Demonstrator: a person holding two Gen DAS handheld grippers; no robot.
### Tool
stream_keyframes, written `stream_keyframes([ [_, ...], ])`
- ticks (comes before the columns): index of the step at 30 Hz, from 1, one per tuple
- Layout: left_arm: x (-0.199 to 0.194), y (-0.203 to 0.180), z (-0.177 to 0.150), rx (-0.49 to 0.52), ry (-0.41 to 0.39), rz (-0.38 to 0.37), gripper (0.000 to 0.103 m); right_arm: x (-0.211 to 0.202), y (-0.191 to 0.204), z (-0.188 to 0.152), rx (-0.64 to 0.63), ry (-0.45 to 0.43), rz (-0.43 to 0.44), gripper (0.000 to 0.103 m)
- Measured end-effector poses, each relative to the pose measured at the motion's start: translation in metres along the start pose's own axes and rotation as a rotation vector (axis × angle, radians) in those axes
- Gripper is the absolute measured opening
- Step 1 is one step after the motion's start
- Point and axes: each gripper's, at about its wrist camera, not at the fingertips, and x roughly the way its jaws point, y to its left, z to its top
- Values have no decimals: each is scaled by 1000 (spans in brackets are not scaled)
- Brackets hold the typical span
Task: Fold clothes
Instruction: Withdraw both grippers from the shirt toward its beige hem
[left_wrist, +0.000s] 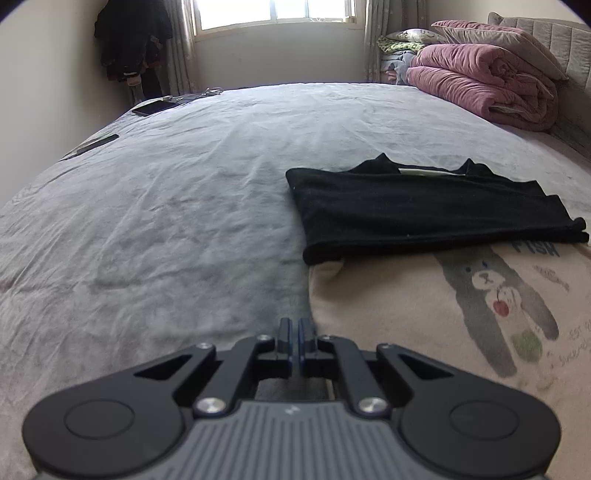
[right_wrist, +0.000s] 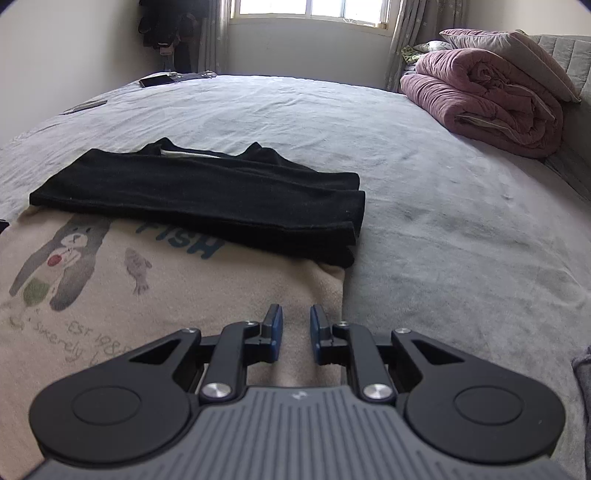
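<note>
A beige garment (left_wrist: 424, 314) with a grey bear print lies flat on the grey bed (left_wrist: 184, 184); it also shows in the right wrist view (right_wrist: 184, 295). A folded black garment (left_wrist: 424, 206) lies across its far edge, seen too in the right wrist view (right_wrist: 207, 199). My left gripper (left_wrist: 295, 328) is shut and empty, just left of the beige garment's left edge. My right gripper (right_wrist: 296, 317) is open a little, over the beige garment near its right edge, holding nothing.
A rolled pink quilt (left_wrist: 487, 85) and pillows (left_wrist: 498, 37) lie at the far right by the headboard. A phone (left_wrist: 153, 107), cables and a dark flat object (left_wrist: 92, 146) lie at the far left. Dark clothes (left_wrist: 133, 40) hang in the corner.
</note>
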Motion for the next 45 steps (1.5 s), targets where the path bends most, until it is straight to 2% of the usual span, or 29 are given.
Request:
stream_keyframes([
  [7, -23, -5, -27, 54, 6, 25, 5, -20, -3, -18, 18, 20, 4, 16],
  [12, -36, -16, -44, 122, -5, 53, 4, -34, 3, -33, -35, 12, -8, 17],
  [15, -43, -17, -52, 128, -10, 63, 4, -40, 3, -40, -45, 5, -14, 17],
  [16, -45, -17, -54, 125, -10, 64, 4, -43, 3, -42, -44, 5, -17, 18],
  [18, -50, -17, -58, 122, -11, 67, 4, -48, 2, -47, -40, 5, -23, 28],
  [25, -63, -23, -72, 155, -16, 88, 4, -68, -1, -65, -41, 9, -30, 29],
  [30, -70, -19, -76, 125, -1, 72, 4, -81, 2, -78, -89, 0, -42, 31],
  [45, -84, -18, -88, 69, 20, 99, 4, -96, 3, -89, -71, 6, -39, 32],
])
